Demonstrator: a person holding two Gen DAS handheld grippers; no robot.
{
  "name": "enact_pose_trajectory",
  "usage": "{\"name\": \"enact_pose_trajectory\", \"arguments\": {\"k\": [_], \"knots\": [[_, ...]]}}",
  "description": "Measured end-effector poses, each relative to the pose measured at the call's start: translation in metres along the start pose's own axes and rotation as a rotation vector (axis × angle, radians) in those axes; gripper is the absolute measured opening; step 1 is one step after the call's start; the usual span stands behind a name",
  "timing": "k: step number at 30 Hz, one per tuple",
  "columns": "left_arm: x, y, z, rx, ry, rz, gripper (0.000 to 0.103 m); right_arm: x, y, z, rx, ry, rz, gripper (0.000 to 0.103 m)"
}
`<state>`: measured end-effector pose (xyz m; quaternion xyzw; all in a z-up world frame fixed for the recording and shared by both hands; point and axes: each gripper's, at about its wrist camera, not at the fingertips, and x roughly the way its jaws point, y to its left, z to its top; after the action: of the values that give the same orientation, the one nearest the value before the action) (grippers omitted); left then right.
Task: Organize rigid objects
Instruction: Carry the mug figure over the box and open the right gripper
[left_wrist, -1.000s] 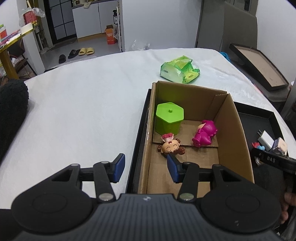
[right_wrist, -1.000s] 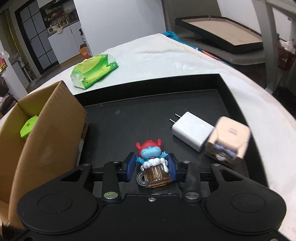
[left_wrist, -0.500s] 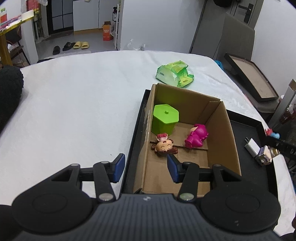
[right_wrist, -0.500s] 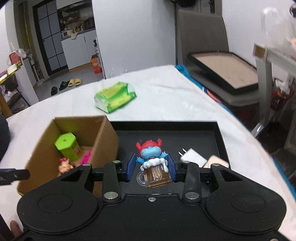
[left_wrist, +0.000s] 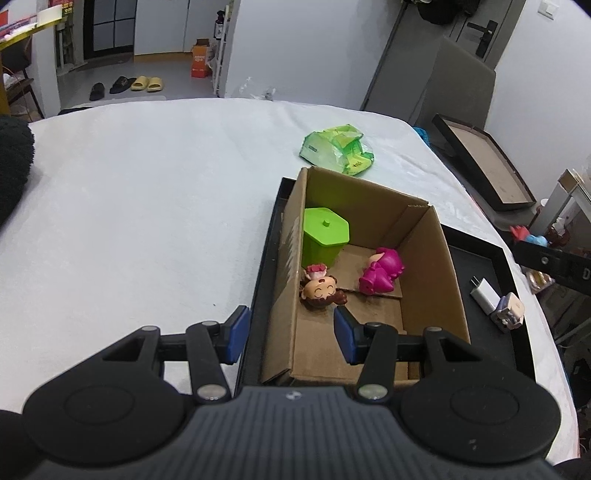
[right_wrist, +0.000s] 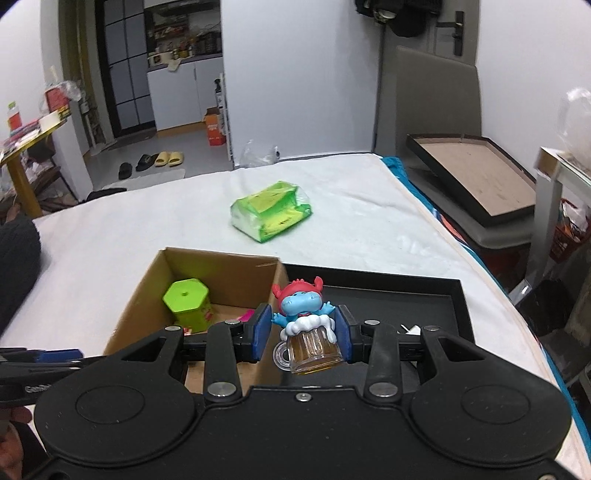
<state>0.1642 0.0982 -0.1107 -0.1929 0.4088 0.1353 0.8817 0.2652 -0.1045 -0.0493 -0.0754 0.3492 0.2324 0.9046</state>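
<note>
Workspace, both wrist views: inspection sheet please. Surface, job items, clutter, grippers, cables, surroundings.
Surface: white-covered table bearing a black tray; cardboard box standing in the tray.
Job's things: in the box, green hexagonal container upright, pink figurine and brown-haired figurine lying down. On the tray, white charger and small cube toy.
Clutter: green packet on the table beyond the box.
Grippers: left gripper open, empty, over the box's near edge. Right gripper shut on blue mug figurine, held above the box and tray.
Cables: nothing seen.
Surroundings: chair, framed board, slippers on the floor.
</note>
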Motion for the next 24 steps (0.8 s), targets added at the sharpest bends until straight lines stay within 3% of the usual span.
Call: {"name": "enact_pose_trajectory", "arguments": {"k": [8,12,14,16,24], "knots": [[0.004,0.005,0.000,-0.013,0.016,-0.037,0.047,0.009,0.037,0.004,-0.070,0.032,0.020,0.037],[0.009,0.003,-0.002,-0.002,0.031,-0.038,0.035,0.015,0.051,0.005,-0.107,0.050,0.027,0.037],[0.010,0.003,-0.002,0.001,0.038,-0.038,0.020,0.017,0.055,0.004,-0.117,0.060,0.029,0.037],[0.011,0.004,-0.003,0.003,0.044,-0.031,0.013,0.020,0.059,0.003,-0.124,0.069,0.032,0.037],[0.010,0.006,-0.003,0.003,0.038,-0.029,0.008,0.030,0.073,0.002,-0.143,0.085,0.047,0.039]]}}
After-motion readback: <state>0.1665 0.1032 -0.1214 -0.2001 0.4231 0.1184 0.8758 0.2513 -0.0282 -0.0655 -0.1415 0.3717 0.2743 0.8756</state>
